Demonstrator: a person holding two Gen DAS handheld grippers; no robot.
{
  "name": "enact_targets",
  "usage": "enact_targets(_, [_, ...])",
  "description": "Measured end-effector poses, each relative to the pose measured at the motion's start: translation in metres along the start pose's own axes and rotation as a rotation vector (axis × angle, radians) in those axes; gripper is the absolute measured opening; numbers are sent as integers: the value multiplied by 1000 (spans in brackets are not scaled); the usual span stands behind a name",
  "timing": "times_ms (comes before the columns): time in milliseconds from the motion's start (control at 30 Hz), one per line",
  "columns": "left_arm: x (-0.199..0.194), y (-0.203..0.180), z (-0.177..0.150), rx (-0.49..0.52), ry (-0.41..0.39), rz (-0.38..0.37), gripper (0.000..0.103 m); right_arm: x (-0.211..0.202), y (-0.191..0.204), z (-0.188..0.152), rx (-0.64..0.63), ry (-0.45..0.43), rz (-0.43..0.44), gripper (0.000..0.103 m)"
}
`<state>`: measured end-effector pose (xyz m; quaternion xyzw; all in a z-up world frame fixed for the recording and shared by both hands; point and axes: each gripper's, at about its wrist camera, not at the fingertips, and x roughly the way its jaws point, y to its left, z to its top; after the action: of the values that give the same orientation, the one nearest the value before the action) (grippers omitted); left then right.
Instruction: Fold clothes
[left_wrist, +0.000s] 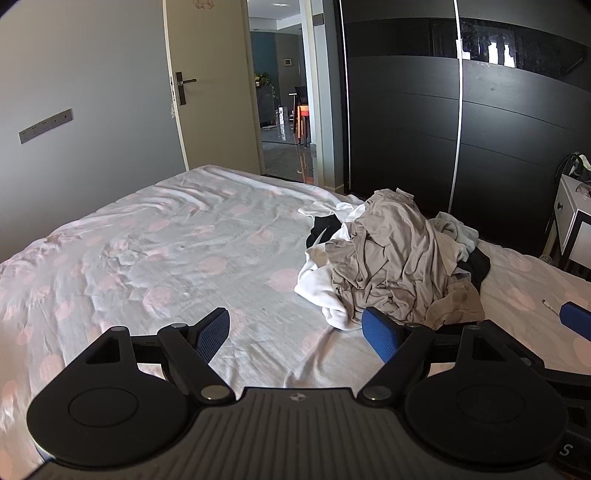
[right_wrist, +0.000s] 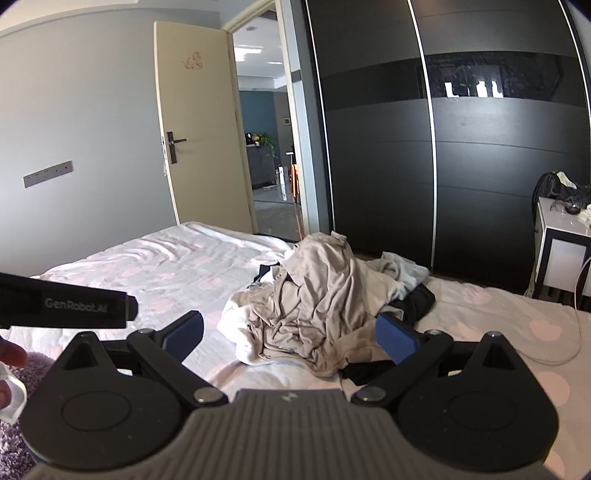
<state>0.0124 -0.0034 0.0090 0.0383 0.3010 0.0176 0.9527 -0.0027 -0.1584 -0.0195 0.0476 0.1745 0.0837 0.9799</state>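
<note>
A heap of crumpled clothes (left_wrist: 395, 258) lies on the bed, with a beige garment on top and white and black pieces under it. It also shows in the right wrist view (right_wrist: 317, 299). My left gripper (left_wrist: 297, 334) is open and empty, held above the sheet just short of the heap's near left edge. My right gripper (right_wrist: 291, 334) is open and empty, held just in front of the heap. The left gripper's body (right_wrist: 66, 306) shows at the left of the right wrist view.
The bed (left_wrist: 166, 240) has a white sheet with pink dots. A dark sliding wardrobe (left_wrist: 461, 110) stands behind it, an open door (left_wrist: 207, 81) to the left. A white nightstand (right_wrist: 561, 254) stands at the right. A small white object (left_wrist: 548, 304) and a cable (right_wrist: 576, 332) lie on the sheet.
</note>
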Motion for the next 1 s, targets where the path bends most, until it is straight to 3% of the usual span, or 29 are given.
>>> enact_targets(433, [23,1,26,83,36,-64,79,28,-6,2,-35,53,-37,98])
enact_targets(500, [33,6,33,92,46,-61,79,41,-11,3,-36,67,-41,92])
enact_targets(567, [44,13,40,101,52,-51,79,57,-16,3,-46,85,-55,78])
enact_targets(700, [68,33,51,122,60,-14,79,97,-30,3,-60,132,-81,76])
enact_targets(800, [88,52,56,111,82,23,78,133,-41,1,-67,179,-96,65])
enact_targets(900, [109,73,57,54,105,102,78,171,-52,-3,-71,235,-109,64])
enact_targets(1000, [126,92,52,20,143,126,78,205,-58,-7,-78,282,-123,57])
